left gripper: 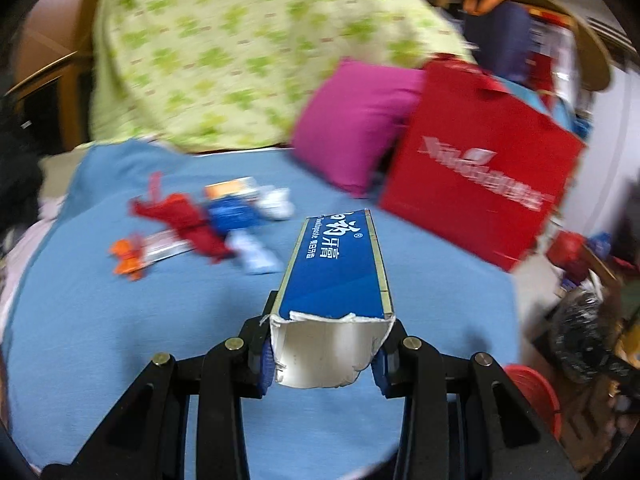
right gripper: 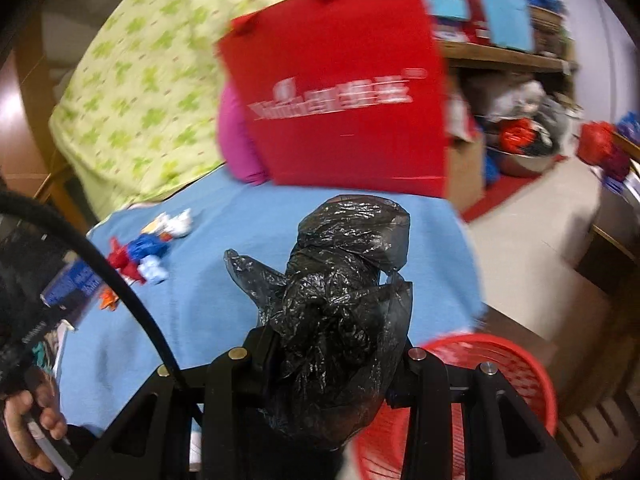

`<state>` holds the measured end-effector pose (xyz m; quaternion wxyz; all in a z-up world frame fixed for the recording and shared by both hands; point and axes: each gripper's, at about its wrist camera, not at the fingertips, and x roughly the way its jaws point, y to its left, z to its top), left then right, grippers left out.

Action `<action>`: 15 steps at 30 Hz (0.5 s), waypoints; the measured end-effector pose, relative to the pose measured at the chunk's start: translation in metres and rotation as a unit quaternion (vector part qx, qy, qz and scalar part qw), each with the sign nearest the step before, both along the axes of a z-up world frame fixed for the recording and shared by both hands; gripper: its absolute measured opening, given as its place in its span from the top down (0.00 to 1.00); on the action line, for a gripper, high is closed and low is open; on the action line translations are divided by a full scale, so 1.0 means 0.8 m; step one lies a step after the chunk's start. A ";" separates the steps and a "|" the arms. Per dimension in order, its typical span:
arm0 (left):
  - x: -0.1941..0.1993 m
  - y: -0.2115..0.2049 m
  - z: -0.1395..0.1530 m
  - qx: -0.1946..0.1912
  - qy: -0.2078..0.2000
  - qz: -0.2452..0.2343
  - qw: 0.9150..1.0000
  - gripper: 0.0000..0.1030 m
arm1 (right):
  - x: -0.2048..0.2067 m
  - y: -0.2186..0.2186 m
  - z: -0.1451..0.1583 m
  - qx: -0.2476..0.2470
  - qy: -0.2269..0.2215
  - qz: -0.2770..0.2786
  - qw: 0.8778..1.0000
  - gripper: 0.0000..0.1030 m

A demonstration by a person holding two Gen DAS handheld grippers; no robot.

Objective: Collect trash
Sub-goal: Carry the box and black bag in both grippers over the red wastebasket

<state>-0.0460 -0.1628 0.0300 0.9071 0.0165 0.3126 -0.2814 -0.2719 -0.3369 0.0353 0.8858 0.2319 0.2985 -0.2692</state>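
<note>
My left gripper (left gripper: 326,358) is shut on a blue toothpaste box (left gripper: 340,276) with a torn white near end, held above the blue bedsheet (left gripper: 100,320). My right gripper (right gripper: 328,368) is shut on a crumpled black plastic bag (right gripper: 340,300) that bulges up between its fingers. A heap of trash (left gripper: 208,224) lies on the sheet: red, blue, white and orange wrappers, also seen as trash (right gripper: 144,252) at the left of the right wrist view. A red mesh basket (right gripper: 500,384) stands beside the bed, just right of my right gripper; its rim (left gripper: 536,396) shows in the left wrist view.
A red paper bag (left gripper: 480,176) and a magenta pillow (left gripper: 352,124) lean at the head of the bed, with a green patterned quilt (left gripper: 224,48) behind. Cluttered shelves (right gripper: 520,60) and floor items stand to the right. A person's hand (right gripper: 32,432) appears at lower left.
</note>
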 end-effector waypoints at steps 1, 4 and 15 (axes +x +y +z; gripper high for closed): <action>-0.012 -0.015 0.005 0.000 -0.002 -0.019 1.000 0.61 | -0.018 -0.007 -0.002 0.001 0.001 -0.012 1.000 0.61; -0.048 -0.060 0.017 -0.001 -0.006 -0.074 0.997 0.61 | -0.061 -0.024 -0.009 -0.002 0.015 -0.034 0.999 0.61; -0.137 -0.188 -0.004 0.015 0.029 -0.215 0.976 0.61 | -0.133 -0.050 -0.085 0.040 0.077 -0.063 0.994 0.60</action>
